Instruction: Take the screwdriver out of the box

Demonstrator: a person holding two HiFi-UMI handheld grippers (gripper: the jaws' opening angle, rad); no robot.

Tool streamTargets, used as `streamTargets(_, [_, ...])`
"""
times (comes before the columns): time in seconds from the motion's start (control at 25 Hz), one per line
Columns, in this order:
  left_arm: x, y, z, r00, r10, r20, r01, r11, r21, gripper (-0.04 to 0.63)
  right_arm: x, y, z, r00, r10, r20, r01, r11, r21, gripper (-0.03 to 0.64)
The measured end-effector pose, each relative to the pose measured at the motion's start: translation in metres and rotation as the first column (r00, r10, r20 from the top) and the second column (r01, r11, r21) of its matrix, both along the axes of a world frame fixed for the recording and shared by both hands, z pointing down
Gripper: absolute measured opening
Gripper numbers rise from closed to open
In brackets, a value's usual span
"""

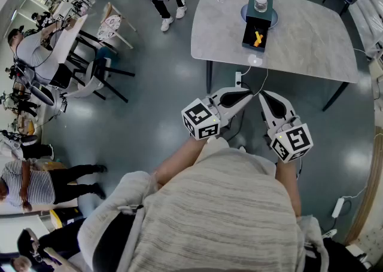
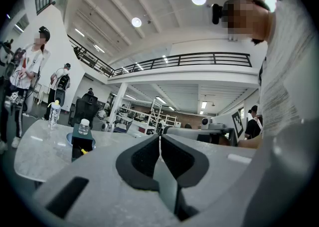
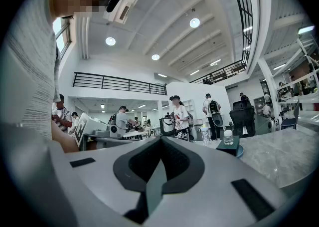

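Grey table (image 1: 311, 43) in busy hall, yellow screwdriver (image 1: 258, 39) in dark box (image 1: 256, 26) on it, my left gripper (image 1: 242, 92) and right gripper (image 1: 264, 95) closed, empty.

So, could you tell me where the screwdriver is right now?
In the head view the screwdriver lies inside the open dark box on the grey table, right of centre near the top, just below the small jar.

Screwdriver (image 1: 257, 39): yellow, lying inside the box's open compartment.
Box (image 1: 246, 33): dark teal, open, on table (image 1: 311, 37).
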State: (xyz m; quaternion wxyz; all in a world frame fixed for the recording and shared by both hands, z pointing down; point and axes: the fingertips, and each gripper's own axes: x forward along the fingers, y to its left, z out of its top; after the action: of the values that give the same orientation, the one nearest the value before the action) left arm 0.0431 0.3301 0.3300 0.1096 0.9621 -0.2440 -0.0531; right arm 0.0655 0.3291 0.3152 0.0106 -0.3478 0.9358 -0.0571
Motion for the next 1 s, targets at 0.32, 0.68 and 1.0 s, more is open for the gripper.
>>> streamTargets(0.32, [-0.003, 0.001, 0.001, 1.0, -0.002, 0.006, 0.002, 1.0, -0.008, 0.023, -0.004, 0.0, -0.001, 1.0, -0.011, -0.015, 0.011, 1.0, 0.009, 0.009])
streamTargets(0.68, [0.0, -0.004, -0.002, 1.0, -0.006, 0.009, 0.006, 1.0, -0.003, 0.023, -0.016, 0.004, -0.01, 0.995, -0.092, 0.022, 0.091, 0.995, 0.044, 0.009])
streamTargets(1.0, [0.005, -0.006, -0.003, 1.0, 0.002, 0.005, -0.002, 1.0, -0.006, 0.023, -0.01, -0.001, -0.011, 0.996, -0.081, 0.022, 0.08, 0.996, 0.046, 0.009])
